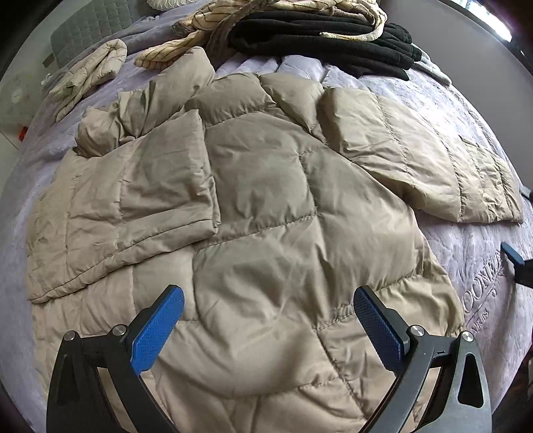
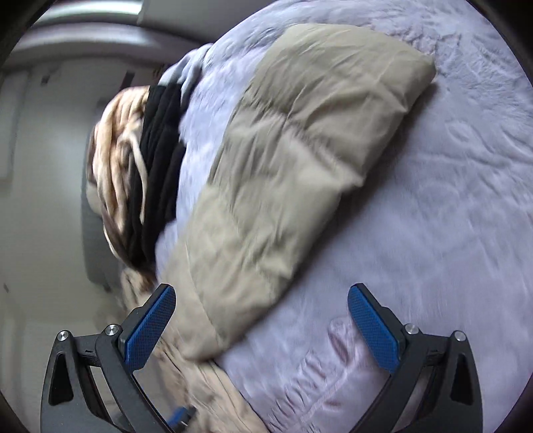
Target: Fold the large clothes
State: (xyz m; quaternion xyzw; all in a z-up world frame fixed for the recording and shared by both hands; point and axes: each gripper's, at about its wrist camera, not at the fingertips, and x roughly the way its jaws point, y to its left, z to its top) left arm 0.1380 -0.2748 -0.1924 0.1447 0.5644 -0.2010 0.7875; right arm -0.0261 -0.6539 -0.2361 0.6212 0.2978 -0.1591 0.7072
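A large beige quilted puffer jacket (image 1: 260,206) lies spread on a lavender bedspread (image 1: 466,253). Its left sleeve (image 1: 160,186) is folded over the body; its right sleeve (image 1: 419,153) stretches out to the right. My left gripper (image 1: 268,299) is open and empty, hovering above the jacket's lower part. In the right wrist view, my right gripper (image 2: 261,298) is open and empty above the outstretched sleeve (image 2: 299,150) and the bedspread (image 2: 433,233). The view is blurred. The right gripper's tip also shows at the right edge of the left wrist view (image 1: 514,258).
A black garment (image 1: 326,36) and a cream patterned garment (image 1: 186,50) lie piled at the far end of the bed; they also show in the right wrist view (image 2: 140,166). A grey quilted headboard (image 1: 90,30) stands at back left. The bedspread has embroidered lettering (image 1: 483,283).
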